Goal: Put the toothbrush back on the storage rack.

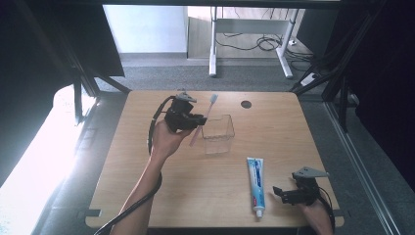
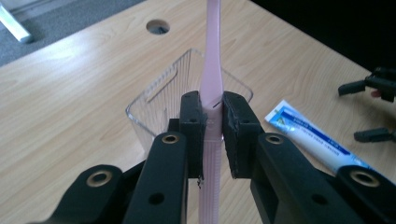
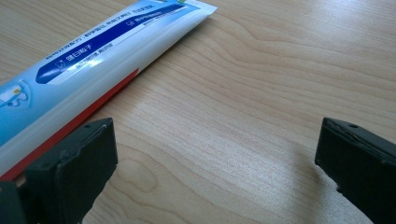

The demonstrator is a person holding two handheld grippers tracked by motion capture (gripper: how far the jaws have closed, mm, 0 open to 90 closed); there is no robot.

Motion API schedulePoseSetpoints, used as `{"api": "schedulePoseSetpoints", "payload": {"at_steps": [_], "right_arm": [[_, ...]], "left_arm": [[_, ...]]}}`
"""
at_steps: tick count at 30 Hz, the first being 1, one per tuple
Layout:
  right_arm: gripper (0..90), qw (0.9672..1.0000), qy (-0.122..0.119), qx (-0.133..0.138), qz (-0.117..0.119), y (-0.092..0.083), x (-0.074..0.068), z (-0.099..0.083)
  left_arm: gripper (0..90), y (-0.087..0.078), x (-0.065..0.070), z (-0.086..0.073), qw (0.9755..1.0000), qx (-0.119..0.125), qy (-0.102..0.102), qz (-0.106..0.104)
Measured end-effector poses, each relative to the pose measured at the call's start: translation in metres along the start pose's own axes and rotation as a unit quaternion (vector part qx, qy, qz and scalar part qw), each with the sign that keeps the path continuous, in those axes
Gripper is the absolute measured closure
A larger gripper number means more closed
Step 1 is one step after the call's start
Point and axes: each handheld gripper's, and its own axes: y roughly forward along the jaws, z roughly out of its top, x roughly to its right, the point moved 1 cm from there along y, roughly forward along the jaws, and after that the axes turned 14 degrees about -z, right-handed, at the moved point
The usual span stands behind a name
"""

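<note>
Now the left tool point(image 2: 212, 135) pinches a pink toothbrush point(image 2: 212, 79) above the clear plastic cup point(image 1: 218, 134); the right tool point(image 3: 215, 154) rests spread beside the toothpaste tube point(image 3: 93, 60).

Left tool point(image 1: 196, 121), above the surface point(image 1: 161, 196) left of centre, holds a toothbrush point(image 1: 207, 113) just left of the box point(image 1: 218, 134). Toothpaste tube point(image 1: 255, 185) lies on the surface nearer the person, right of the box; right tool point(image 1: 283, 193) rests just right of the tube.

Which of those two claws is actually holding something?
The left claw: its pads are clamped on the pink toothbrush beside the clear box. The right claw stands wide open over bare wood, next to the toothpaste tube.
</note>
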Motion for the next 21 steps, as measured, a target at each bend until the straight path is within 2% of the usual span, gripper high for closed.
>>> {"api": "schedulePoseSetpoints", "payload": {"at_steps": [6,12,21], "right_arm": [[0.0,1.0000,0.000,-0.001,0.000,0.000,0.000,0.000],[0.0,1.0000,-0.001,0.000,0.002,0.000,0.000,0.000],[0.0,1.0000,0.000,0.000,0.003,0.000,0.000,0.000]], "left_arm": [[79.2,0.005,0.002,0.011,0.9999,0.010,0.006,-0.002],[79.1,0.013,0.003,0.024,0.9996,0.020,0.017,0.009],[79.2,0.026,-0.001,0.034,0.9991,0.030,0.022,0.019]]}}
